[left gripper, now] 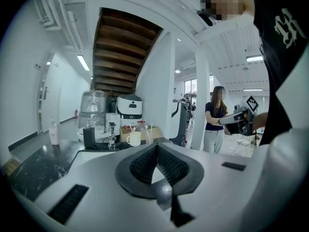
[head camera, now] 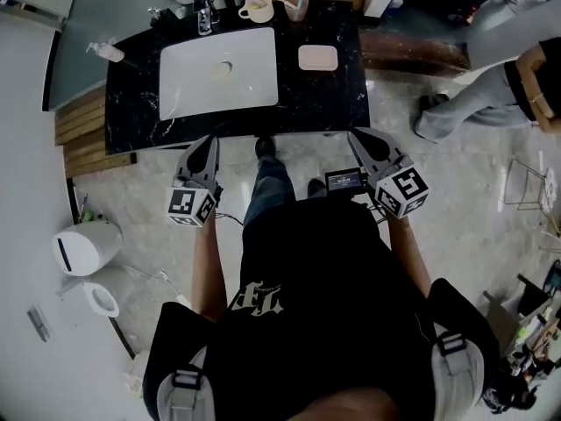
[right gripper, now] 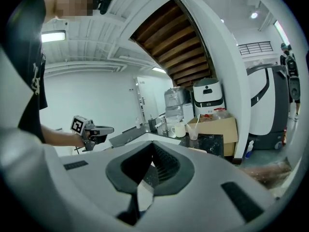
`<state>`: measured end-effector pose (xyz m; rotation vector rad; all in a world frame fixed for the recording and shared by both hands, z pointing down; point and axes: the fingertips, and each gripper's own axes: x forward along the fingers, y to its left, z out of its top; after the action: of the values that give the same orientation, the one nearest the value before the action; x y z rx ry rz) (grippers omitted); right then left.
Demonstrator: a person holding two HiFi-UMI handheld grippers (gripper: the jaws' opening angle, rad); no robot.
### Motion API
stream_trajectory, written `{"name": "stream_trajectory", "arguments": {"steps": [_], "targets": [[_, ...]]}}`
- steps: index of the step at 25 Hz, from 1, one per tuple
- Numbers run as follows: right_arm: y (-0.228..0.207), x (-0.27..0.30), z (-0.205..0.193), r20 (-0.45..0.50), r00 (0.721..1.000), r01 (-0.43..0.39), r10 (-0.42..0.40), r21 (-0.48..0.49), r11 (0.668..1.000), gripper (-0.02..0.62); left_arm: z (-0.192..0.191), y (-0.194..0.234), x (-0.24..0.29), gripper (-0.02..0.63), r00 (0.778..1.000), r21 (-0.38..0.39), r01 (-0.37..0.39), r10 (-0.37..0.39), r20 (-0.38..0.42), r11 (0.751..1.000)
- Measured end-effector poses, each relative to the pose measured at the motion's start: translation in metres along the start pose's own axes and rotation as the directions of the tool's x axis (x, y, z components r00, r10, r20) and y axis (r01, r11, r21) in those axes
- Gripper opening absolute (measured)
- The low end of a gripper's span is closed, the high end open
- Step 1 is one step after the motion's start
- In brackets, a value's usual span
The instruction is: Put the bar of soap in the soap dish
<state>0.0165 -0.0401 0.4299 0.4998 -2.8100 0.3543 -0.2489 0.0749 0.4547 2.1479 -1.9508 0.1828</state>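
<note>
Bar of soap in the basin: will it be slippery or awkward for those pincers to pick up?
The bar of soap looks small, smooth and rounded, so it may slip, more so if the sink is wet, which I cannot tell. It lies flat, so it should slide rather than roll.

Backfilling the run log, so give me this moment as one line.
left gripper: shut, empty | right gripper: shut, empty | both: short of counter | soap dish: right of sink
</note>
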Motion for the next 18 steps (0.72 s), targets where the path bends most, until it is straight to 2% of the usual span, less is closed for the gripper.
{"name": "stream_trajectory", "arguments": {"steps": [7, 12, 18], "targets": [[-0.008, 0.075, 0.033, -0.005, 0.996, 0.088, -0.088, 0.049, 0.995, 0.008, 0.008, 0.083, 0.076, 0.009, 0.99, 0.015, 0.138, -0.138, -0.039, 0.99], [-0.015, 0.119, 0.043, -0.013, 0.989, 0.145, -0.144, 0.065, 0.987, 0.008, 0.002, 0.132, 0.109, 0.009, 0.98, 0.012, 0.184, -0.182, -0.081, 0.983], [-0.018, 0.163, 0.049, -0.043, 0.977, 0.21, -0.207, 0.083, 0.974, 0.008, -0.013, 0.179, 0.133, 0.009, 0.971, 0.058, 0.216, -0.208, -0.121, 0.975]]}}
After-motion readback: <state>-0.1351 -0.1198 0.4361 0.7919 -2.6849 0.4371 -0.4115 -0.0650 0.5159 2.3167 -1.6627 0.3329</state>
